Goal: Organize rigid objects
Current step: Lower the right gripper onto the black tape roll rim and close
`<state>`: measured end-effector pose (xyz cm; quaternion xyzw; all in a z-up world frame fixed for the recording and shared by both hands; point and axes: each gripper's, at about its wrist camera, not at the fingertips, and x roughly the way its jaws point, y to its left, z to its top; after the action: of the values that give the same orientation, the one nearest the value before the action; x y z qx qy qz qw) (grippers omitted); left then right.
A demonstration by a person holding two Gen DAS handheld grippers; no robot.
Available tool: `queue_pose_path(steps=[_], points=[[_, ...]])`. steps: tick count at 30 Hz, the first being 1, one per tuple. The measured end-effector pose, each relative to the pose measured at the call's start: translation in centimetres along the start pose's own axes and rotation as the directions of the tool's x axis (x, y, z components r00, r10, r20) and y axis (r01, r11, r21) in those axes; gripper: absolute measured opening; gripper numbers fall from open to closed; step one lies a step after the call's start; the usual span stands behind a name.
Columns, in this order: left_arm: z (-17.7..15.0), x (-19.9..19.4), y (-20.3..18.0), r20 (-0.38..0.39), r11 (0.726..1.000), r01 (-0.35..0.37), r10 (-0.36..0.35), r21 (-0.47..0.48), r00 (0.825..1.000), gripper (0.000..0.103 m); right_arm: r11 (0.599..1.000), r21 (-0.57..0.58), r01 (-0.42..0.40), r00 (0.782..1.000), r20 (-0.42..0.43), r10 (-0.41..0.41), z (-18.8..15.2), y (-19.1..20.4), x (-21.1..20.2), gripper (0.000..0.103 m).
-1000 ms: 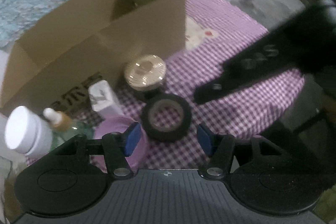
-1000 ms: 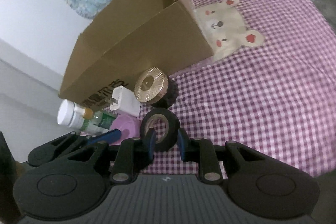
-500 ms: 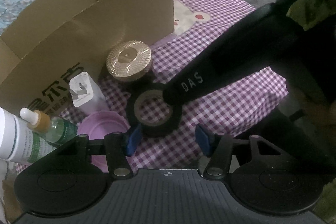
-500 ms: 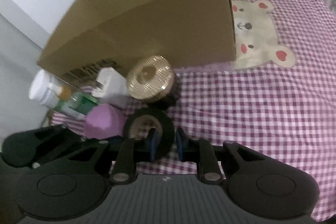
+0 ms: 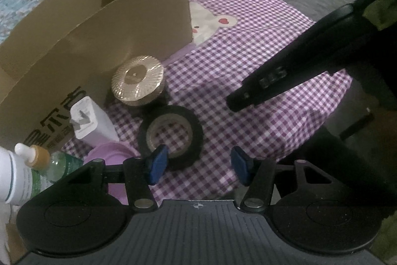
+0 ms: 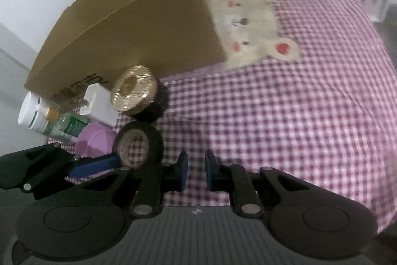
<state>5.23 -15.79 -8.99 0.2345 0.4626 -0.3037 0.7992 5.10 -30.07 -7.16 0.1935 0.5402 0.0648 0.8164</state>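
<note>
A black tape roll (image 5: 171, 133) lies flat on the purple checked cloth (image 5: 248, 46). My left gripper (image 5: 197, 165) is open just in front of it. Its left pad (image 5: 156, 164) overlaps the roll's near rim, and nothing sits between the pads. My right gripper (image 6: 196, 171) is shut on nothing, and the tape roll (image 6: 137, 140) lies just to its left. In the left wrist view, its black fingers (image 5: 248, 96) hang above the cloth to the right of the roll.
An open cardboard box (image 5: 99, 24) stands behind the items. In front of it are a gold-lidded jar (image 5: 136, 81), a white charger plug (image 5: 91, 121), a purple dish (image 5: 109, 153), a dropper bottle (image 5: 37, 158) and a white bottle (image 5: 7, 178). The table edge falls away at right.
My right gripper has drawn back to the right, off the tape roll, and its jaws have closed further. The roll stays on the cloth. The left gripper has barely shifted.
</note>
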Motion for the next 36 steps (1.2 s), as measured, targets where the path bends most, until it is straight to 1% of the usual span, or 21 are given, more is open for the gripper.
queue_pose_path(steps=[3,5,9,12,17,22,26,29,31,36], points=[[0.0,0.0,-0.4,-0.001,1.000,0.003,-0.003,0.015,1.000,0.057,0.999,0.043,-0.023,1.000,0.014,0.023,-0.7,-1.2,-0.7,0.016],[0.0,-0.2,-0.6,-0.002,1.000,-0.002,0.002,0.022,1.000,0.057,0.998,0.052,-0.044,0.999,0.024,0.043,-0.8,-1.5,-1.2,0.018],[-0.1,-0.1,0.0,-0.018,1.000,-0.008,0.008,0.003,1.000,0.057,0.996,0.001,-0.085,0.995,0.053,0.085,-0.4,0.1,-1.5,0.018],[-0.2,0.1,0.4,-0.023,1.000,-0.018,0.017,-0.012,1.000,0.057,0.992,-0.022,-0.125,0.991,0.036,0.125,0.3,1.3,-0.4,0.019],[-0.2,0.4,1.1,-0.026,0.999,-0.020,0.019,-0.027,0.999,0.058,0.990,-0.103,-0.094,0.996,0.002,0.094,1.1,3.1,1.7,0.021],[0.0,0.5,1.4,-0.031,1.000,-0.019,0.018,-0.024,0.999,0.058,0.987,-0.124,-0.106,0.994,-0.029,0.103,1.3,3.6,2.8,0.021],[-0.2,0.5,1.7,-0.027,1.000,-0.009,0.008,-0.023,1.000,0.060,0.983,-0.146,-0.111,0.993,-0.054,0.104,1.6,3.9,3.2,0.021],[-0.1,0.7,1.6,-0.026,1.000,-0.015,0.014,-0.007,1.000,0.061,0.980,-0.175,-0.099,0.994,-0.056,0.090,1.7,4.4,3.7,0.021],[-0.1,0.8,1.5,-0.026,1.000,-0.020,0.020,-0.002,0.999,0.061,0.979,-0.183,-0.089,0.995,-0.054,0.080,1.7,4.5,3.9,0.018],[0.0,0.8,1.7,-0.026,1.000,-0.014,0.013,-0.011,1.000,0.060,0.979,-0.188,-0.081,0.996,-0.051,0.073,1.6,4.5,3.8,0.018]])
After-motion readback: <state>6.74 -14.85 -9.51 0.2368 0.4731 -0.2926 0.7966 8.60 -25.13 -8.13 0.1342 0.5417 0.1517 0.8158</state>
